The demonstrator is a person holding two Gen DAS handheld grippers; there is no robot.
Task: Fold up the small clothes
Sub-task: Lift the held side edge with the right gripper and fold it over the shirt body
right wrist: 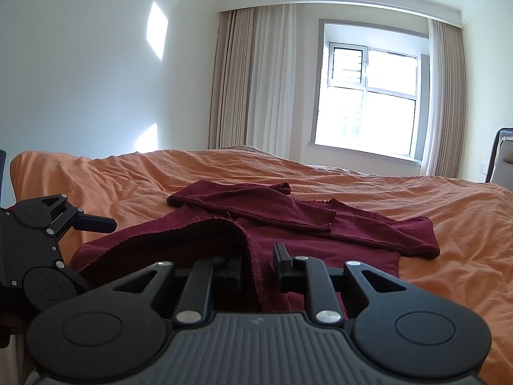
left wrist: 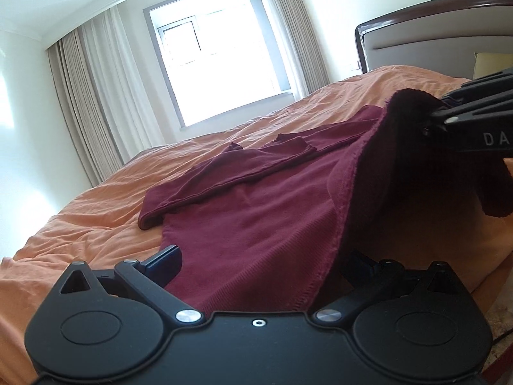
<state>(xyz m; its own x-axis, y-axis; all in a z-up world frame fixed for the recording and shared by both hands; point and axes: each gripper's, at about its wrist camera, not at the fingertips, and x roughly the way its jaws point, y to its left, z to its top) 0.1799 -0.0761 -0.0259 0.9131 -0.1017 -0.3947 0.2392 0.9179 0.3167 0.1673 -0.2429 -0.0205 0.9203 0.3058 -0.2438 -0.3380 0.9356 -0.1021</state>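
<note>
- Two grippers are at work on one maroon garment (left wrist: 256,211) that lies spread on the orange bedspread (left wrist: 96,199).
- Our left gripper (left wrist: 256,266) has its fingers standing wide, with the garment's near hem lying between them; its left finger (left wrist: 163,263) rests bare beside the cloth, and we cannot tell whether the right finger, buried under the fold, touches it.
- Our right gripper (right wrist: 256,266) is narrowed onto the garment's edge, which runs up between the two pads and is pinched there; from the left wrist view that corner hangs lifted off the bed, to the right of our left tool.
- Ahead of both tools the sleeves (right wrist: 288,215) lie folded across the body of the garment, flat on the bedspread.
- Beyond the bed, well ahead of us, a bright window (right wrist: 368,102) stands between pale curtains (right wrist: 250,77); a padded headboard (left wrist: 433,38) rises to the right of the left tool.
</note>
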